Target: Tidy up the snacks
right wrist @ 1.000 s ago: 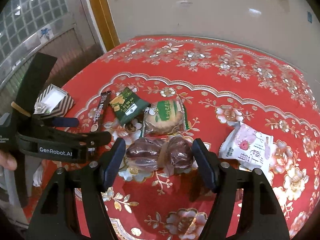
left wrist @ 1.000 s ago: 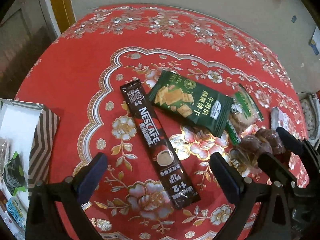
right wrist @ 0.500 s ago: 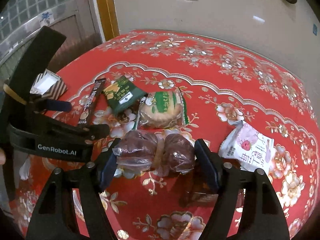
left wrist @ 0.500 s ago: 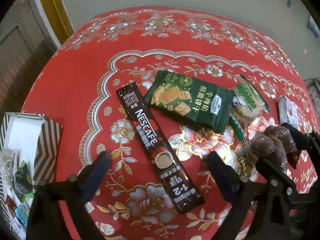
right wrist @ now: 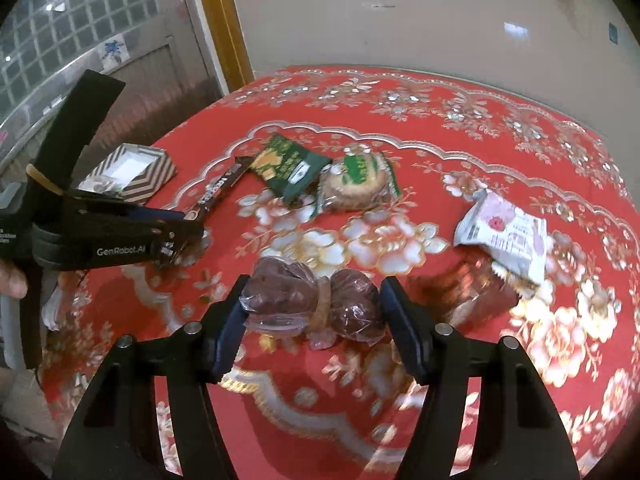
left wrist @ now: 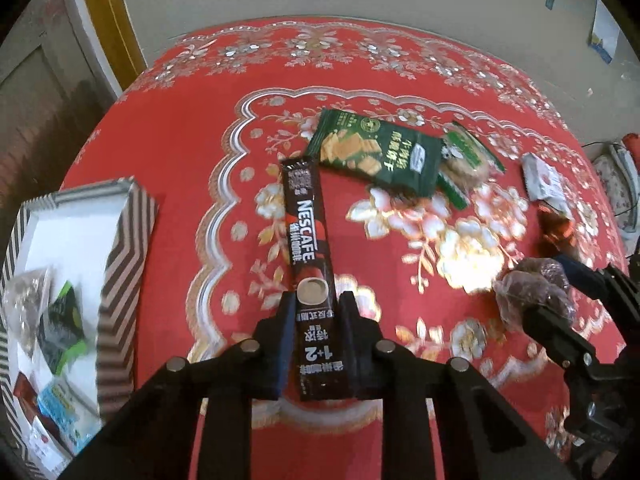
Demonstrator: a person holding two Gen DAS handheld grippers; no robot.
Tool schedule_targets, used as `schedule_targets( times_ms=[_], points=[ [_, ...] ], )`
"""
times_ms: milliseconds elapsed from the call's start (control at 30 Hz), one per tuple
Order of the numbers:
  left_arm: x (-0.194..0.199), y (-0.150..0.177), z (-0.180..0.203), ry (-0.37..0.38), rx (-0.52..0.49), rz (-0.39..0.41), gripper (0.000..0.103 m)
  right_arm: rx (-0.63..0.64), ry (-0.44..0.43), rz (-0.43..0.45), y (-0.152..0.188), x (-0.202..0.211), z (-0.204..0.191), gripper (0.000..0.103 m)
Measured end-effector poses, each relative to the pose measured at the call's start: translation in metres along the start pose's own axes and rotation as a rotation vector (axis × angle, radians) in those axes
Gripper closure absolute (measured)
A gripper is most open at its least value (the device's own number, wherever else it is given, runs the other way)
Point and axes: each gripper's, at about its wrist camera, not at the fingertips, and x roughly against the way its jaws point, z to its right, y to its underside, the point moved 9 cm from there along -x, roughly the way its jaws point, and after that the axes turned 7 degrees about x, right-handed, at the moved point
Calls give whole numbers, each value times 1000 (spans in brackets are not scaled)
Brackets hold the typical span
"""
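My left gripper (left wrist: pixel 317 300) is shut on the near end of a long dark Nescafe coffee stick (left wrist: pixel 306 236) that lies on the red floral tablecloth (left wrist: pixel 168 152). My right gripper (right wrist: pixel 316 288) is shut on a clear bag of two brown buns (right wrist: pixel 312 300) and holds it just above the cloth. The bag also shows at the right of the left wrist view (left wrist: pixel 532 292). The striped box (left wrist: pixel 124 256) with several snacks inside stands at the left. It also shows far left in the right wrist view (right wrist: pixel 136 172).
A green cracker packet (left wrist: pixel 380 156), a round biscuit in a green wrapper (right wrist: pixel 356 180) and a white-pink packet (right wrist: pixel 508 236) lie on the cloth. A small dark red wrapper (right wrist: pixel 476 284) lies near the white packet. The table's far edge meets the wall.
My left gripper has moved forward and closed on the near end of the coffee stick. My right gripper has lifted the bun bag slightly and drawn it back.
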Motion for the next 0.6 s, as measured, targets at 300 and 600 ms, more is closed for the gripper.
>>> schedule_targets(
  times_ms=[300, 600],
  points=[
    [30, 32, -9, 67, 19, 41, 79, -26, -33, 60, 10, 24, -34, 40],
    [48, 59, -21, 120, 34, 67, 79, -38, -65, 80, 17, 31, -65, 40]
  ],
)
